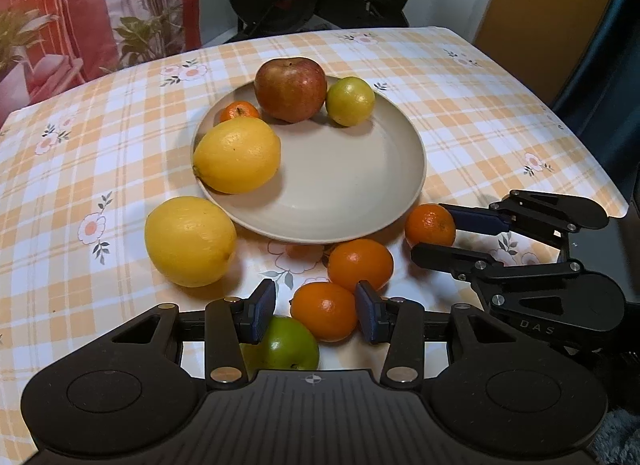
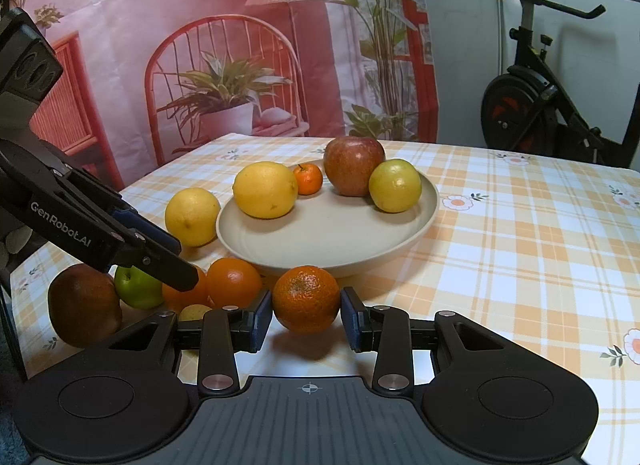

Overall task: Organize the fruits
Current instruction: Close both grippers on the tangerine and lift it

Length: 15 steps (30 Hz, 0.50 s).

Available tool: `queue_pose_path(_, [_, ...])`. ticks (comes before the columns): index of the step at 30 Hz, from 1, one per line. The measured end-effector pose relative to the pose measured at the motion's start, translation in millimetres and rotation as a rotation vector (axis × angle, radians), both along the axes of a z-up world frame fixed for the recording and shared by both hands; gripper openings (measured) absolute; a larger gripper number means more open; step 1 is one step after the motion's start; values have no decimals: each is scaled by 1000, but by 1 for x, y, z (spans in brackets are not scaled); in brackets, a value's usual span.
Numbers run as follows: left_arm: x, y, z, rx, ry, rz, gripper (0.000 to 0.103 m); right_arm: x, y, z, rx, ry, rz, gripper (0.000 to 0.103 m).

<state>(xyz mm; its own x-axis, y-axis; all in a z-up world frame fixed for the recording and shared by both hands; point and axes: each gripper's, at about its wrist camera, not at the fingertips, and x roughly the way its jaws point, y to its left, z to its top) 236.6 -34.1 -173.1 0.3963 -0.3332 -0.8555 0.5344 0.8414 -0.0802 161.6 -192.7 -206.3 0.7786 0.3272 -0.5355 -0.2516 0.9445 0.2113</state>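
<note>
- Nearest the left wrist camera, the left gripper [image 1: 316,315] has its jaws around a smooth orange [image 1: 323,311] on the table; the right pad sits at the fruit's edge, the left pad stands clear of it, over a green apple [image 1: 286,343] beside the orange.
- Right gripper [image 2: 306,315] pinches a dimpled mandarin [image 2: 306,298] between both blue pads, just in front of the plate [image 2: 320,239].
- Second smooth orange [image 1: 360,265] lies between the two held fruits, close to the plate's near rim.
- On the beige plate: a lemon [image 1: 238,155], a small mandarin [image 1: 239,111], a red apple [image 1: 291,89] and a yellow-green citrus [image 1: 350,101], grouped at its left and far side.
- Another lemon [image 1: 190,241] rests on the checked tablecloth [image 1: 480,113], touching the plate's left rim.
- Brownish red fruit [image 2: 84,305] lies beside the green apple at the table's edge.
</note>
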Motion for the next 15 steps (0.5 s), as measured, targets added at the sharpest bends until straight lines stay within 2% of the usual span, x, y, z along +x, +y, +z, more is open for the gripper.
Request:
queue_pose_path(11, [13,1,-8,-38,76,-42,46,0,0,0,0,-1,-1,34])
queue_pose_path(15, [13,0,-10,-27,80,-70,46,0,-1,0,1,-2,0,34])
